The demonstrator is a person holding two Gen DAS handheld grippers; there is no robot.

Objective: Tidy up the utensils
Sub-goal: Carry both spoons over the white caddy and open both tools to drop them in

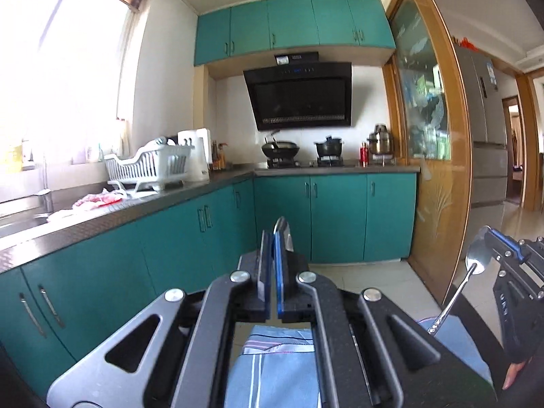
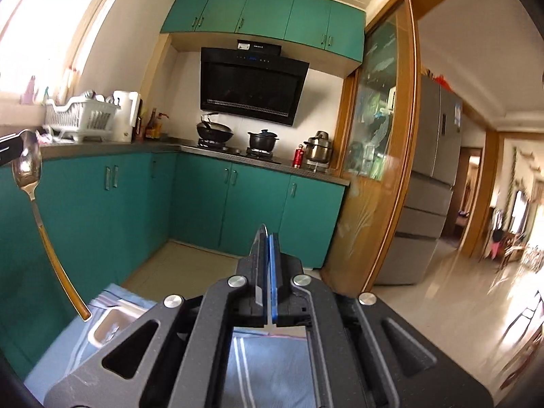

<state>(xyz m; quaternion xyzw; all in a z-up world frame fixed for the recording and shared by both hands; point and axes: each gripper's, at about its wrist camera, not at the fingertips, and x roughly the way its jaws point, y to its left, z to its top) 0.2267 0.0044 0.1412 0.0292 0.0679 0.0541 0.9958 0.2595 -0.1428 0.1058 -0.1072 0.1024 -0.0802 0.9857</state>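
Plainly, both grippers were clamped on spoons by the bowl, left gripper on a gold-handled spoon, right gripper on a steel spoon, handles dangling over the blue cloth, so lowering slowly toward what was probably a white tray near its left edge seemed wise.

Left gripper at 6 o'clock, jaws closed on a thin metal utensil edge sticking up past the tips. Right gripper at 4 o'clock pinches a spoon by the bowl, handle hanging down-left. Blue striped cloth below. Dish rack at 10 o'clock, wok at 12, teal cabinets under the counter.
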